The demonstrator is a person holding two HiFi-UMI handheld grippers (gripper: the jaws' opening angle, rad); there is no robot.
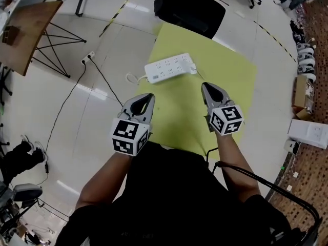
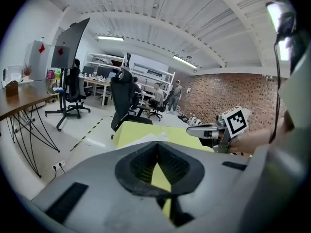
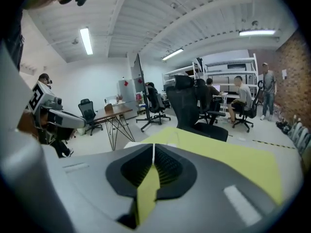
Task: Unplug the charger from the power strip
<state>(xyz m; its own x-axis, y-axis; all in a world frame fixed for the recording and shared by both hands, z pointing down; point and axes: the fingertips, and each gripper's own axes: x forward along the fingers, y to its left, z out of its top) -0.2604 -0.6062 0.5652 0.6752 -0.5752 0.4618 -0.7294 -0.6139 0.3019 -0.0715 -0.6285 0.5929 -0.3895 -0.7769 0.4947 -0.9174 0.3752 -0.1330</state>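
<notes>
A white power strip lies on the yellow-green tabletop, its white cable curling off the left end. A small white block sits at its right end; whether that is the charger I cannot tell. My left gripper hovers just short of the strip's left half, jaws shut and empty. My right gripper is below and right of the strip's right end, also shut with nothing between its jaws. Neither gripper touches the strip. In both gripper views the gripper's own body hides the strip.
A black office chair stands at the table's far edge. On the floor to the left are a socket with a black cable and a wooden desk on wire legs. White boxes lie at the right. People sit at desks far behind.
</notes>
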